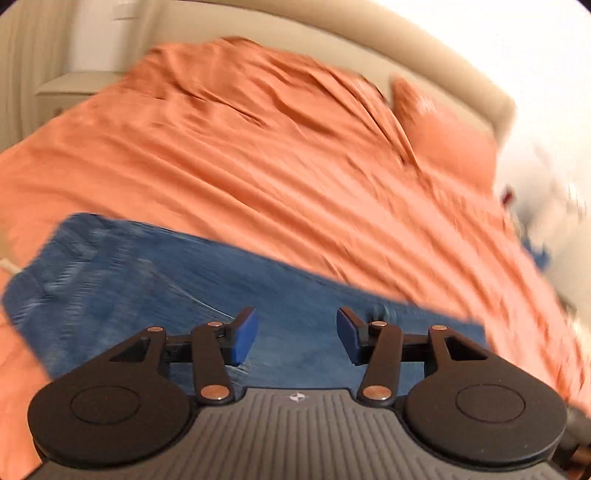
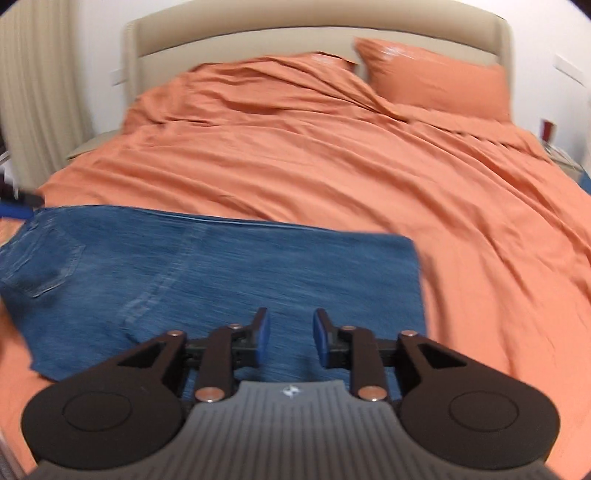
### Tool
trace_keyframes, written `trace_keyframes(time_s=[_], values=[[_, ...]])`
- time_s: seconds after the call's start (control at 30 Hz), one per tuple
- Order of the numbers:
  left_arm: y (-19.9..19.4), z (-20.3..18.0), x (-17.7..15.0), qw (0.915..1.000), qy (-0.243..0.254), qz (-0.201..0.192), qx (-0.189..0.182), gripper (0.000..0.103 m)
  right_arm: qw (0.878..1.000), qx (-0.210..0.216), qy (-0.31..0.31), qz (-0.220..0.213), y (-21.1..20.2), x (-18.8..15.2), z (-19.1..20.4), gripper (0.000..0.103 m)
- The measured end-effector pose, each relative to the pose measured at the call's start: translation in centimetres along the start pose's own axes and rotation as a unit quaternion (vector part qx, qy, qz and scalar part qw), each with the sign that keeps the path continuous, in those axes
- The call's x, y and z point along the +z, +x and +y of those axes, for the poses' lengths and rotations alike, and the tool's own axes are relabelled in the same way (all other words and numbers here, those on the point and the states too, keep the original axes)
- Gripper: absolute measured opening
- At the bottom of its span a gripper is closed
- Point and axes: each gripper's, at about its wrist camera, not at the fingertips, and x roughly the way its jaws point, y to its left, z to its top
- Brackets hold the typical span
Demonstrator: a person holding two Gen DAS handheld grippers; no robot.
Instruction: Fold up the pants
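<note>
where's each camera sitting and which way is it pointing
Left wrist: on the left gripper, jaws open and empty, aimed down over the folded blue denim pants on the orange bed cover; tilted, blurred.
Right wrist: on the right gripper, jaws open and empty, facing the beige headboard.
Shared: pants, bed cover, orange pillow. No hands show.

Bed (image 2: 480, 229): I see it under a wrinkled orange cover, beige headboard (image 2: 258, 33) at the far end.
Pillow (image 2: 439, 81): orange, propped against the headboard, far right.
Pants (image 2: 229, 273): blue denim, folded, lying flat on my near side of the cover.
</note>
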Motion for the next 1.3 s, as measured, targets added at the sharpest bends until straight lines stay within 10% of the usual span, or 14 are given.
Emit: trace_keyframes(time_s=[0.37, 0.77, 0.93, 1.3], values=[[-6.1, 13.1, -0.4, 0.9857, -0.151, -0.067, 0.034, 0.075, 0.993, 0.018, -0.112, 0.031, 3.2, 1.9, 8.1, 0.032], [-2.3, 23.6, -7.4, 0.9267, -0.37, -0.064, 0.015, 0.082, 0.989, 0.018, -0.119, 0.081, 8.6, 1.7, 12.1, 0.032], [0.5, 24.4, -8.0, 0.9218, -0.383, -0.055, -0.016, 0.082, 0.989, 0.011, -0.117, 0.093, 9.4, 0.9, 11.9, 0.032], [2.8, 23.9, -6.3, 0.9257, -0.369, -0.082, 0.006, 0.031, 0.989, 0.016, -0.108, 0.097, 9.7, 0.8, 11.5, 0.032]])
